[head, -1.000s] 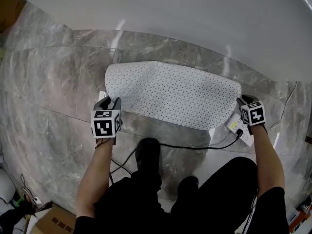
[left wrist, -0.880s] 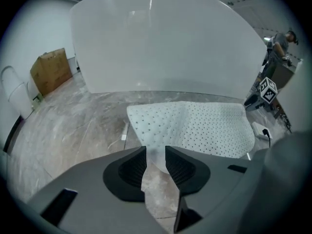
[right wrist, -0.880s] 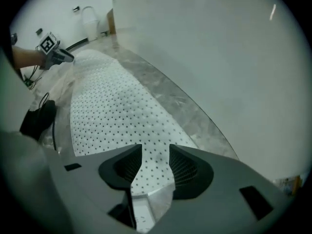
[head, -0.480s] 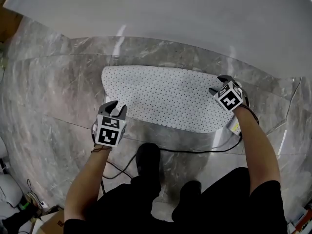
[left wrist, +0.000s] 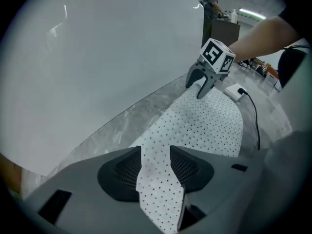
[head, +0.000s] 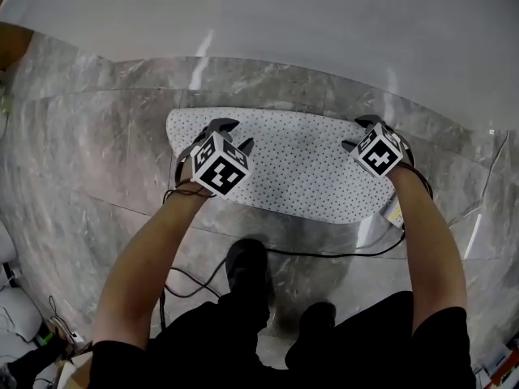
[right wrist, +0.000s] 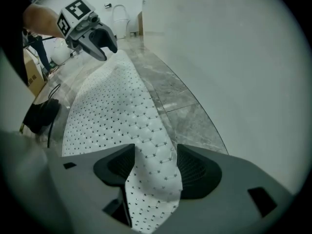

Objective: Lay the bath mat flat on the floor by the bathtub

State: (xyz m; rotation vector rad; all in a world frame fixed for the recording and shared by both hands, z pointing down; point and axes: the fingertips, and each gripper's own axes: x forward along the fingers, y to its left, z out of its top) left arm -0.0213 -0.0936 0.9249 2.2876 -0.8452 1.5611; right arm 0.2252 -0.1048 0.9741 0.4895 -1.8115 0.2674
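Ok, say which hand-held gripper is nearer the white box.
Right. The right hand-held gripper is over the mat's end beside the white box; the left hand-held gripper is over the far end. Both have just been opening, mat between their jaws.

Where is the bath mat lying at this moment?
In the head view the bath mat lies on the marble floor at picture centre, alongside the white bathtub wall, just ahead of the person's black shoe.

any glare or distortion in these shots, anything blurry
Head view: bright streaks of glare on the bathtub wall and a sheen on the floor, edges bent. Left and right gripper views: strong fisheye with dark corners; the bath mat is sharp.
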